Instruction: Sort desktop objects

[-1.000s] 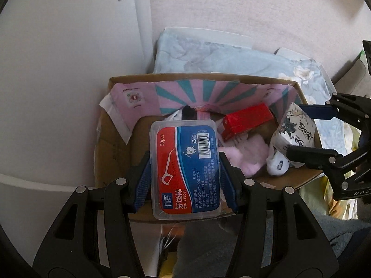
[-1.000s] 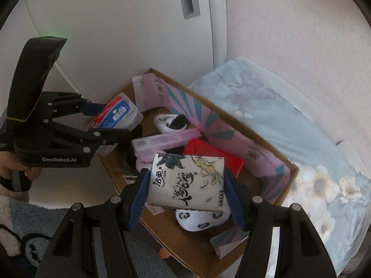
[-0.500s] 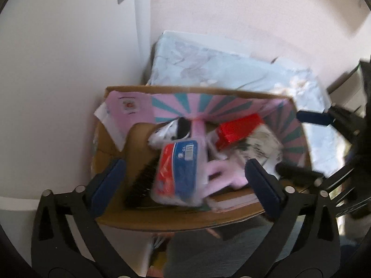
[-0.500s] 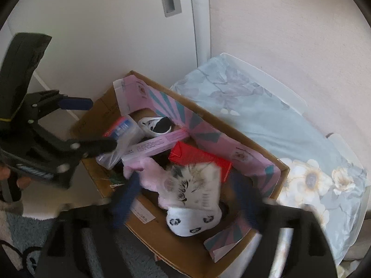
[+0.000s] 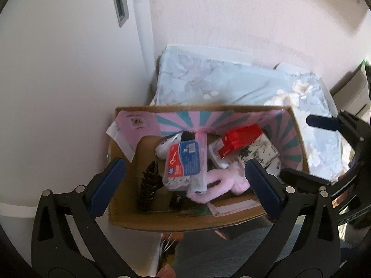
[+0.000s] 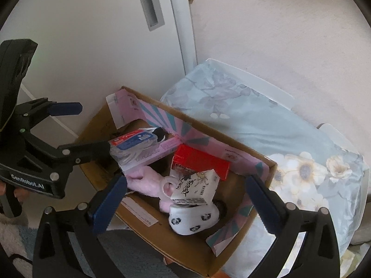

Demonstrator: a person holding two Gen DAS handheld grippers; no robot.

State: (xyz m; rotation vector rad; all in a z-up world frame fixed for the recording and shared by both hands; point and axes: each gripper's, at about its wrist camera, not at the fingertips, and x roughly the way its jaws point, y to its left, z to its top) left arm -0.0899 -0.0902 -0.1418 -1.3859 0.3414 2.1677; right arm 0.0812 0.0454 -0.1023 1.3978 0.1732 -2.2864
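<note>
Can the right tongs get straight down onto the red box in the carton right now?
Probably not cleanly: the right tongs are open, but the black-and-white printed box leans over the near end of the red box.

i count one cardboard box (image 6: 176, 243), one floss case (image 5: 184, 158), one red carton (image 6: 200, 162), one printed carton (image 6: 197, 188), one patterned sock (image 6: 193, 217), one black comb (image 5: 148, 186), two grippers.

The right gripper (image 6: 185, 205) has just opened wide above the cardboard box (image 6: 185, 247), the tissue pack (image 6: 196, 188) lying loose inside.
</note>
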